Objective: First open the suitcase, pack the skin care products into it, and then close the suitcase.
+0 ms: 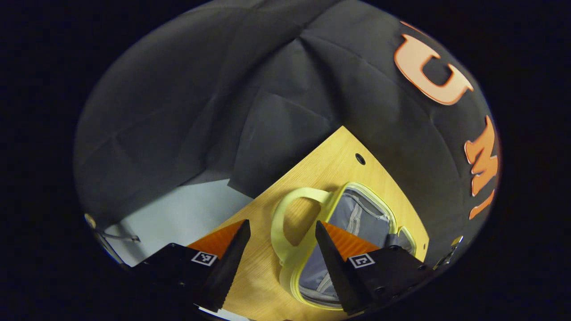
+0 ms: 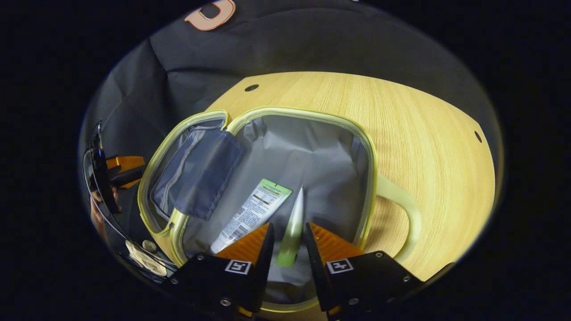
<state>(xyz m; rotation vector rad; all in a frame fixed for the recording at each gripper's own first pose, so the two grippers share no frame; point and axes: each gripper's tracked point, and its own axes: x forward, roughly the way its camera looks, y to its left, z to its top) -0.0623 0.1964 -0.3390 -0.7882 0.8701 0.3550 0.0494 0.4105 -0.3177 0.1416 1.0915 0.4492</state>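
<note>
The wooden table (image 2: 424, 133) is lying under everything, spreading out ahead of the right tongs (image 2: 287, 240) and off to their right side. In the left gripper view the table (image 1: 321, 169) is reaching away from the left tongs (image 1: 282, 243) toward the dark wall.

The suitcase (image 2: 312, 156) is sitting open on the table, right in front of the right tongs. It is pale yellow-green around the edge and grey inside. Its lid half (image 2: 196, 174) is lying flat, ahead and to the left of the right tongs, with a dark pocket on it. Its handle (image 2: 401, 200) is sticking out on the right side of those tongs. In the left gripper view the suitcase (image 1: 357, 218) is sitting ahead and a little to the right of the left tongs, and its handle (image 1: 290, 209) is looping just past the gap between the two fingers.

A flat white tube (image 2: 252, 211) is lying inside the suitcase, just ahead of the right tongs' left finger.

A thin green tube (image 2: 292, 232) is standing between the right tongs' fingers, pointing forward over the grey lining. The right tongs are closed almost all the way, with both fingers pressing on this green tube.

The left tongs are standing wide apart over the table and are gripping nothing.
</note>
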